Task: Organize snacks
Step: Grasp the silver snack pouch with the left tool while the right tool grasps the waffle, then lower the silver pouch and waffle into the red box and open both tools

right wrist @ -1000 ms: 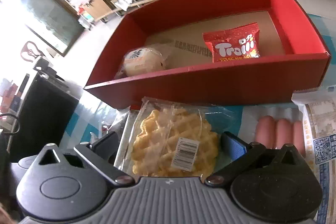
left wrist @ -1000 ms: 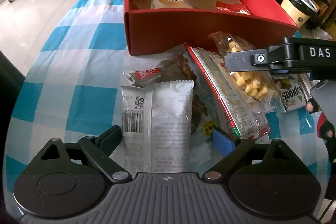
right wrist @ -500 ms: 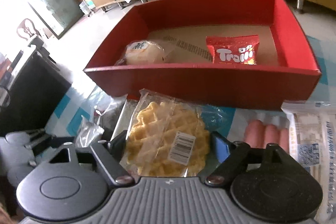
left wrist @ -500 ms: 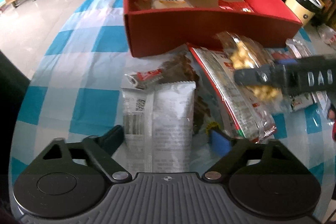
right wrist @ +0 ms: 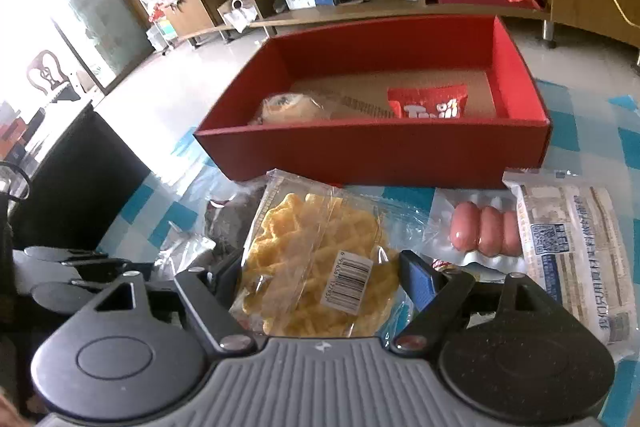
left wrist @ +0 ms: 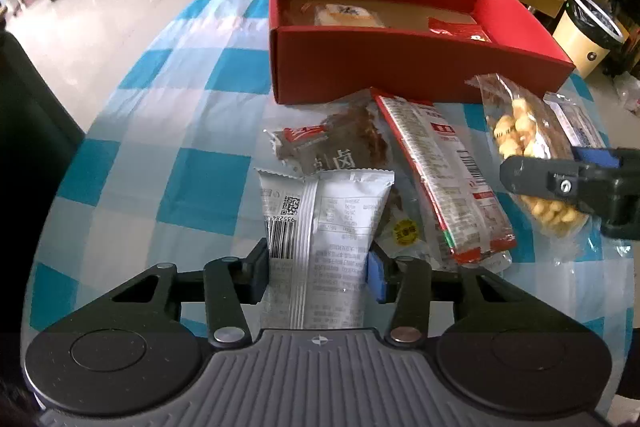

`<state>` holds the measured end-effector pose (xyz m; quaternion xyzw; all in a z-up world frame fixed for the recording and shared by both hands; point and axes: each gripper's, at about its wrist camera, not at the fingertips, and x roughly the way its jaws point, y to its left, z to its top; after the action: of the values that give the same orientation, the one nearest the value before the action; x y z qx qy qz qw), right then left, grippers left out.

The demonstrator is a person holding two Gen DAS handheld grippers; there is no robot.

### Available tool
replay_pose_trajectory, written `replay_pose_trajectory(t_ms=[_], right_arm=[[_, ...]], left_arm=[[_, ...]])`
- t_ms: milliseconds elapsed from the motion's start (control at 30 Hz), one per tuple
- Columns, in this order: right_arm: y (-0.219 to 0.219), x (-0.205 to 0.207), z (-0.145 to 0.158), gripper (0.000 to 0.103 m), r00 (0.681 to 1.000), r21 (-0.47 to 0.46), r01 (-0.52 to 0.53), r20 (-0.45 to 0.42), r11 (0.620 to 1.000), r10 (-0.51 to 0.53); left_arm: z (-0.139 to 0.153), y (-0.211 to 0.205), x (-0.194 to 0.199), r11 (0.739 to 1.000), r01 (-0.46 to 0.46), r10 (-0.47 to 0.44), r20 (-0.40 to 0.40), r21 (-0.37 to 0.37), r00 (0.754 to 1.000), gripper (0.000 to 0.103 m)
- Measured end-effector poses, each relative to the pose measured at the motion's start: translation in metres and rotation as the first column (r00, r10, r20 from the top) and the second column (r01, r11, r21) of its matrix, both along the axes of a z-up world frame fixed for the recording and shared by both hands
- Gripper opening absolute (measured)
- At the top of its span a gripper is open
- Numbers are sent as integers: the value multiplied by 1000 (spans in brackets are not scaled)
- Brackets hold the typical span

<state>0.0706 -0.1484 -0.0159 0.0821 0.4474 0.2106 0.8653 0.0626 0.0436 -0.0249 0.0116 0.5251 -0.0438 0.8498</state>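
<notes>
A red cardboard box (left wrist: 400,67) stands on the checked table and holds a wrapped bun (right wrist: 288,107) and a red gummy bag (right wrist: 428,103). My left gripper (left wrist: 318,269) is shut on the near end of a silver snack packet (left wrist: 328,211), which lies flat in front of the box. My right gripper (right wrist: 324,273) is shut on a clear packet of yellow waffle (right wrist: 316,259), both pads pressing its sides. In the left wrist view the same waffle packet (left wrist: 520,131) hangs tilted from the right gripper's fingers (left wrist: 532,177), right of the other snacks.
Between the grippers lie a brown dried-meat packet (left wrist: 340,143) and a long red-edged packet (left wrist: 444,179). A sausage pack (right wrist: 484,231) and a long white packet (right wrist: 576,247) lie to the right. The blue-and-white tablecloth (left wrist: 160,147) ends at the left. A bin (left wrist: 588,31) stands beyond.
Both grippers were open a second ago. The left jaws have closed on the silver packet. The right jaws have closed on the waffle packet and raised it a little.
</notes>
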Motion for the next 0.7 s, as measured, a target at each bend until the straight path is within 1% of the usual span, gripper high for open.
replay_pose_trajectory(t_ms=[167,333,467,567,700], right_arm=[[-4,-5,10,79,999,-1,2,44,1000,-2],[-6,-10,24,79,996,4,-12,92,1000,11],[-14,-10,34,79,991,18,11,130,1000,-13],[-17,-3,38,79,990,33,20,138,999,-25],[-20,5,47,79,986,53,32,165,998,-41]], left_arm=[[15,-6,-13,1000,-17,16,62,10,998,53],[36,-12,-22,998,-35,30,121,43,992,53],[55,-20,-16,998,-17,7,167,60,986,52],[70,-24,-9,998,-12,-1,222,55,975,52],[81,-32,8,999,0,-10,255,37,967,52]])
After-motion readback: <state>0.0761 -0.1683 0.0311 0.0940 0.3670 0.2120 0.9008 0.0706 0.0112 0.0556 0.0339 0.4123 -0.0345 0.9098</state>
